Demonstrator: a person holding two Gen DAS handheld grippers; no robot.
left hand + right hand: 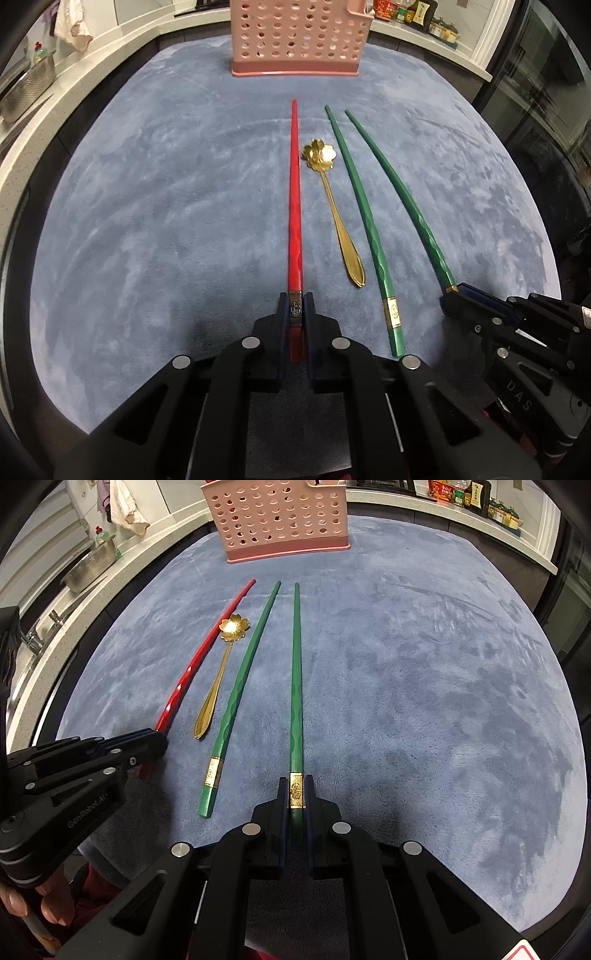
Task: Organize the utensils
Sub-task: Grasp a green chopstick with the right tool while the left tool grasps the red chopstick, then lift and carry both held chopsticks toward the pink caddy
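Red chopstick (294,206) pinched near its banded end in my left gripper (296,310), right gripper (296,794) clamped on one green chopstick (296,686), second green chopstick (236,698) and gold spoon (216,679) lying between on blue mat (424,709), pink basket (277,520) beyond.

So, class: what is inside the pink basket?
Through the holes of the pink basket, reddish patches show low down, and something pale pokes above its rim at the right. What these are cannot be told; the wall covers most of the inside.
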